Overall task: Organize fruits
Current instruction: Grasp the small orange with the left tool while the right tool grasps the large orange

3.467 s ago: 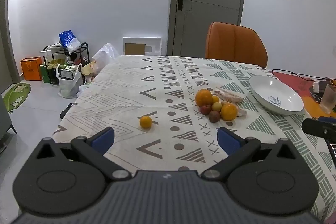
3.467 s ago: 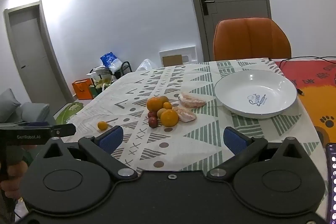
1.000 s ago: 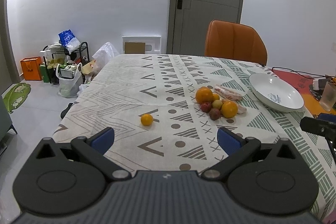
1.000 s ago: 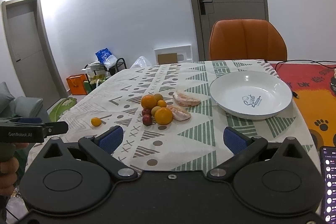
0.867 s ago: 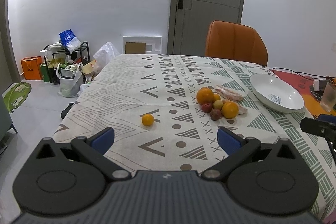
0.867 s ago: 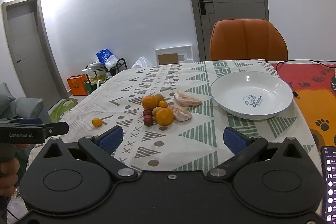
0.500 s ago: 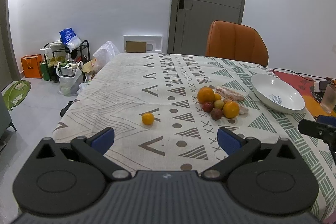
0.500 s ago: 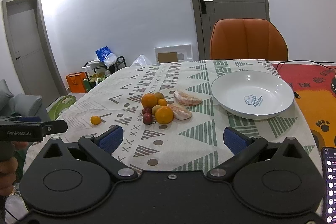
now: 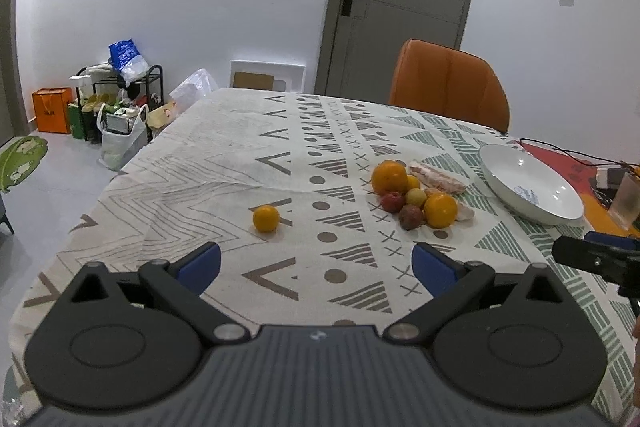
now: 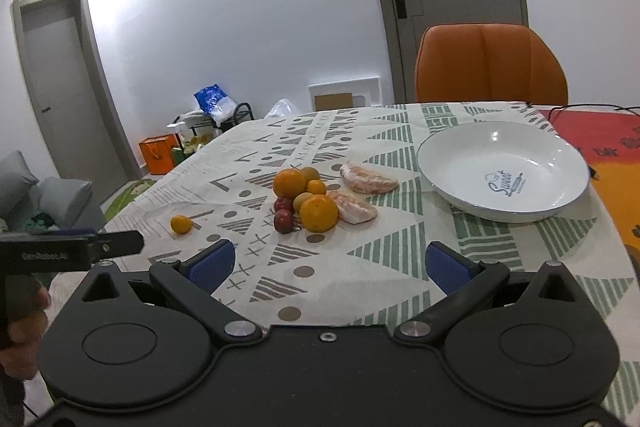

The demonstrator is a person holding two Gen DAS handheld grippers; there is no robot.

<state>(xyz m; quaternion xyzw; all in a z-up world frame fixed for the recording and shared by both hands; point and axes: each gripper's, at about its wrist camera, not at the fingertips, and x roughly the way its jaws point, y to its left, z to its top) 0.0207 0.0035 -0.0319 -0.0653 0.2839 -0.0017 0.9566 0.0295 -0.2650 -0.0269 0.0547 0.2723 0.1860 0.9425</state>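
Both tools hover above the near edge of the tabletop (image 9: 224, 163), each spread wide with nothing between its blue pads: the left tool (image 9: 316, 265) and the right tool (image 10: 326, 263). Toward the middle of the tabletop lies a pile of fruit (image 10: 306, 197): oranges, small red and yellow fruits, and two peeled pomelo pieces (image 10: 366, 179). One small orange (image 9: 265, 218) sits alone, well apart toward the left edge. An empty white plate (image 10: 500, 167) rests near the right edge, beside the pile.
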